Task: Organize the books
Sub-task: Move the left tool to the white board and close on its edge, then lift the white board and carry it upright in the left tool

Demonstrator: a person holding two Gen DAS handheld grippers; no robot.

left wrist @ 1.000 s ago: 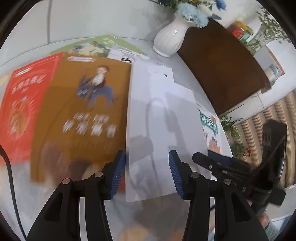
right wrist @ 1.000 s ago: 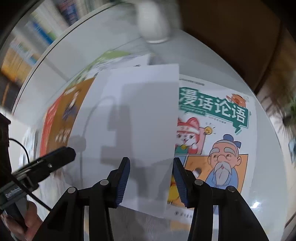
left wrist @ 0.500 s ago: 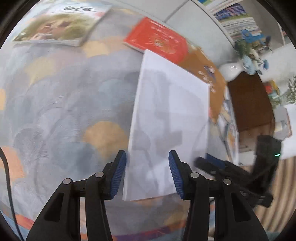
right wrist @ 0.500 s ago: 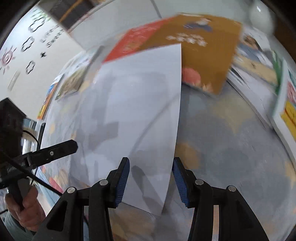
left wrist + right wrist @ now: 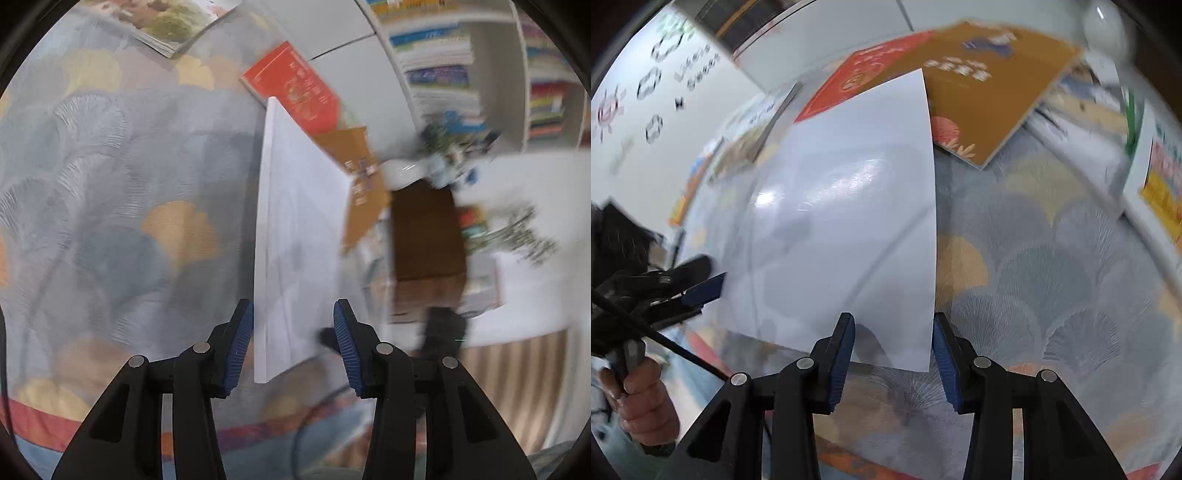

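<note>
A thin white book [image 5: 303,240] hangs above the patterned rug [image 5: 110,184], carried between both grippers. In the left wrist view it stands nearly edge-on and slanted across the gap of my left gripper [image 5: 293,332], touching both pads. One dark fingertip [image 5: 327,336] of the right gripper shows behind it. In the right wrist view the white book [image 5: 842,221] shows its glossy cover. Its near right corner sits in my right gripper [image 5: 894,347], whose jaws are closing on it. My left gripper [image 5: 701,277] clamps the book's left edge.
A red book [image 5: 857,81] and a brown book [image 5: 990,92] lie overlapped on the rug [image 5: 1052,258] beyond the white one. Another book [image 5: 1160,177] lies at the right. A picture book [image 5: 173,22], a white vase [image 5: 402,171], a brown cabinet [image 5: 424,229] and bookshelves [image 5: 443,55] stand around. A hand [image 5: 639,406] holds the left gripper.
Both grippers swung the white book away from over the red and brown books to above the open rug. The left gripper rolled, so the book went from flat-on to nearly edge-on.
</note>
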